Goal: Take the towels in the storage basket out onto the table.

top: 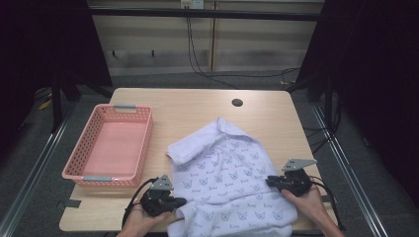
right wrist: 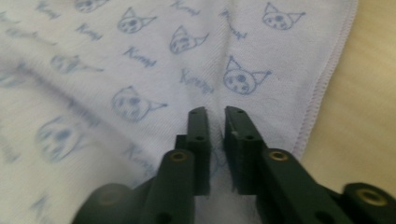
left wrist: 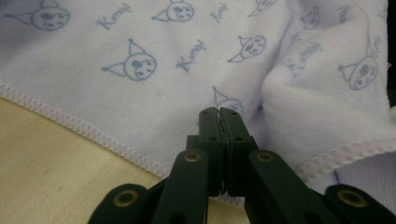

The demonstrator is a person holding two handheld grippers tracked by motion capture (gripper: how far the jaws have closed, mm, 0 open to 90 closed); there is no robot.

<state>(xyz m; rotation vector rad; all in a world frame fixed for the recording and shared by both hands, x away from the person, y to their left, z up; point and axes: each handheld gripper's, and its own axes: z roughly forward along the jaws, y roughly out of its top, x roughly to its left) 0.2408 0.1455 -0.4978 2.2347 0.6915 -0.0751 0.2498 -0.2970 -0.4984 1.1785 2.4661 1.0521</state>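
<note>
Pale lilac cotton garment w/ blue cat-face print (top: pixel 232 182) lies spread on light wood table (top: pixel 197 106), straight ahead of both grippers. Left gripper (left wrist: pixel 219 112): jaws fully together, pinching cloth just inside the stitched hem (left wrist: pixel 93 133). Right gripper (right wrist: pixel 215 112): jaws nearly closed, thin gap left, fabric fold between them near the side hem (right wrist: pixel 322 84). Cloth looks soft, light, limp; will drape and sag, may slip from a shallow pinch. Best hold is at the seamed edges. Pink plastic lattice basket (top: pixel 84 168) well off beyond left gripper.
</note>
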